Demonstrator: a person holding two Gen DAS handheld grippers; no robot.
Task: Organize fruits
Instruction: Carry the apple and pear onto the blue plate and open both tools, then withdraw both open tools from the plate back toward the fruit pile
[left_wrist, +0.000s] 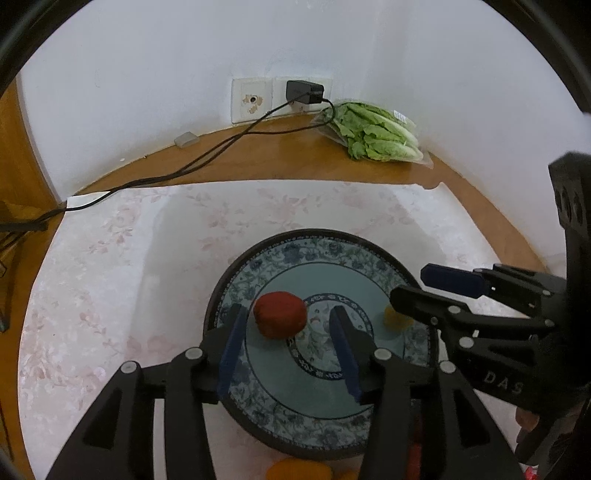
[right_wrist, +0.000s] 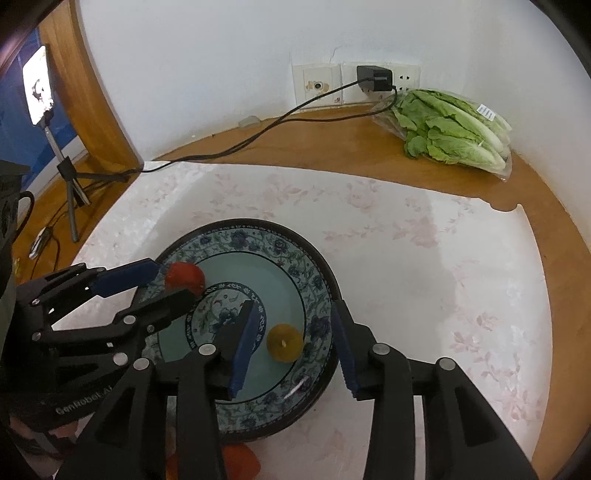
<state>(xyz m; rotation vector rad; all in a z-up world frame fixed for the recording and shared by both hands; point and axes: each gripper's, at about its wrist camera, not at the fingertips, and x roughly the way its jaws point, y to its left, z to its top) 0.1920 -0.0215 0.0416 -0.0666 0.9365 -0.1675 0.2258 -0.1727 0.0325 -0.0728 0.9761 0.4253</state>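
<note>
Red fruit (left_wrist: 280, 314) and yellow fruit (right_wrist: 284, 342) lie between spread, empty jaws; phone tripod (right_wrist: 68, 177) shows only rightward

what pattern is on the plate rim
Blue and green flowers on white, on the plate; clearest in the right wrist view.

Two fruits (left_wrist: 280, 314) (right_wrist: 284, 342) lie apart in the plate (left_wrist: 321, 432).

Both wrist cams close above plate (left_wrist: 236, 273), facing wall; L from left, R from right; share plate.
</note>
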